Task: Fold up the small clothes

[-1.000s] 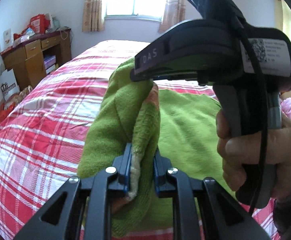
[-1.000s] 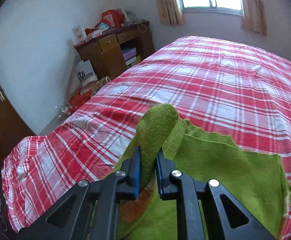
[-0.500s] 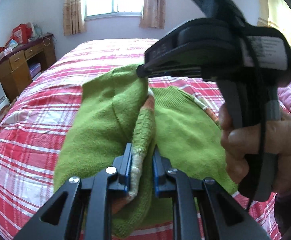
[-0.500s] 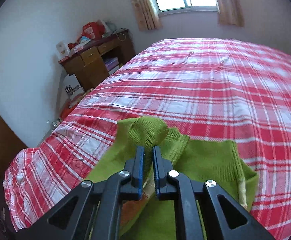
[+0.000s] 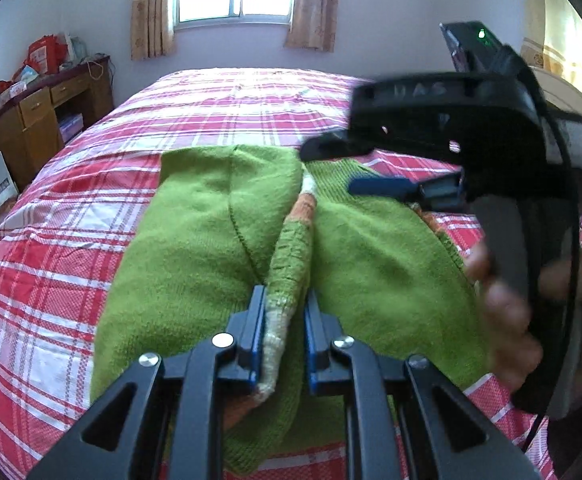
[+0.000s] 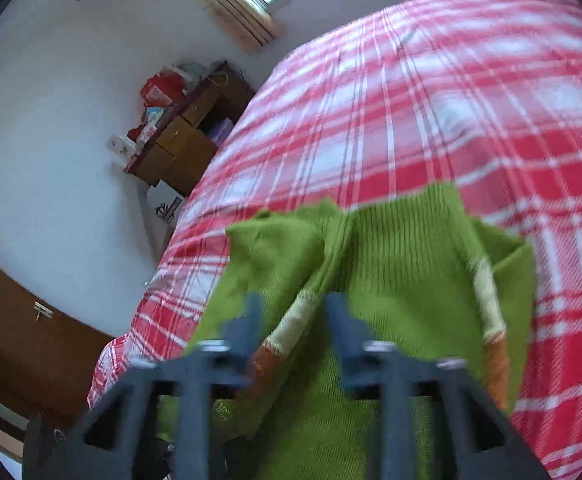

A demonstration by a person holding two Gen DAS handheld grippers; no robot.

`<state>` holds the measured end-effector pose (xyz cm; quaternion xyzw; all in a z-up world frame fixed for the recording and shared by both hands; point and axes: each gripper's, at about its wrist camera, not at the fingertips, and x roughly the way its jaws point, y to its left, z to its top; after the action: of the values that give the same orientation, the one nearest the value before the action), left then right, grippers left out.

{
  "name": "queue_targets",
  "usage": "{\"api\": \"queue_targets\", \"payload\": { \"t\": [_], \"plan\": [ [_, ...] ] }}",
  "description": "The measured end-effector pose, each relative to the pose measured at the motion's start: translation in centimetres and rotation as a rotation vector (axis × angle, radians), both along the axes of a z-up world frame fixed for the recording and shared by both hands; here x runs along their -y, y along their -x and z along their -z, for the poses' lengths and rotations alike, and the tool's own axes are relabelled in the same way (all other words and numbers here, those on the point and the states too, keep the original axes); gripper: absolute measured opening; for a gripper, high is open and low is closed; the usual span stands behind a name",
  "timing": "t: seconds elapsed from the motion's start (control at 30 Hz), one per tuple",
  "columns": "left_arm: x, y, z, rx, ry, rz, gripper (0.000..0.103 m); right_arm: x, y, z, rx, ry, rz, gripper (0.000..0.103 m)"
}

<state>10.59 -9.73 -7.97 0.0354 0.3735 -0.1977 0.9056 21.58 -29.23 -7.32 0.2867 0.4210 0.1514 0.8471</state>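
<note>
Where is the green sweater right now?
The green sweater lies folded on the red plaid bed, near its foot, in both wrist views. The left gripper pinches its striped edge; the right gripper has just opened above it.

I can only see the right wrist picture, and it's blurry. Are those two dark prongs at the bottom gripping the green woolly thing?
Observer: No. The left wrist view shows the right gripper from the side. Its jaws have just opened and stand apart above the green knitted sweater, pinching nothing.
Operator: So is anything holding it at all?
Observer: Yes. The left gripper, which is out of your picture, is shut on the sweater's cream-and-orange striped edge.
</note>
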Motion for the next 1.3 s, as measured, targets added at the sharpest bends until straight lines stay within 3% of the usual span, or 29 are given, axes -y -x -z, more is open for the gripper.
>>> {"api": "queue_targets", "payload": {
  "t": [0.17, 0.23, 0.27, 0.3, 0.33, 0.4, 0.47, 0.67, 0.87, 1.1, 1.17, 1.23, 1.3],
  "plan": [
    [0.2, -0.5, -0.1, 0.001, -0.006, 0.005, 0.017, -2.2, -0.9, 1.1, 0.003, -0.032, -0.051, 0.079],
    [0.3, -0.4, 0.0, 0.005, -0.011, 0.006, 0.017, -3.6, -1.6, 1.2, -0.001, 0.030, -0.068, 0.078],
    [0.3, -0.4, 0.1, 0.006, -0.014, 0.006, 0.017, -4.1, -1.9, 1.2, 0.002, 0.059, -0.073, 0.067],
    [0.4, -0.3, 0.2, 0.005, -0.015, 0.006, 0.017, -4.9, -2.3, 1.4, -0.009, 0.120, -0.078, 0.044],
    [0.4, -0.3, 0.3, 0.004, -0.015, 0.004, 0.017, -5.5, -2.6, 1.5, -0.024, 0.160, -0.083, 0.033],
    [0.4, -0.4, 0.3, -0.001, -0.013, 0.004, 0.017, -6.0, -2.7, 1.5, -0.010, 0.209, -0.087, 0.019],
    [0.6, -0.4, 0.3, -0.001, -0.014, 0.003, 0.017, -6.3, -2.4, 1.0, 0.016, 0.251, -0.094, 0.014],
    [1.4, 0.5, -1.3, 0.033, 0.003, 0.033, 0.017, -5.3, -0.7, -2.7, 0.148, 0.287, -0.114, 0.012],
    [4.4, 1.1, -2.5, 0.048, 0.015, 0.089, 0.017, -2.0, -0.3, -4.0, 0.153, 0.294, -0.079, 0.012],
    [9.4, 2.0, -1.6, 0.025, 0.002, 0.173, 0.016, 4.1, 0.2, -1.2, 0.063, 0.260, -0.005, 0.012],
    [10.9, 2.2, -0.9, 0.005, -0.003, 0.195, 0.005, 5.2, 0.3, 0.0, 0.038, 0.265, 0.011, 0.012],
    [12.0, 2.4, -0.1, -0.027, 0.002, 0.223, 0.005, 6.5, 0.5, 1.5, 0.011, 0.258, 0.029, 0.012],
    [13.0, 3.1, 0.7, -0.007, -0.034, 0.229, 0.005, 7.3, 0.9, 2.8, 0.003, 0.212, 0.034, 0.012]
  ]
}}
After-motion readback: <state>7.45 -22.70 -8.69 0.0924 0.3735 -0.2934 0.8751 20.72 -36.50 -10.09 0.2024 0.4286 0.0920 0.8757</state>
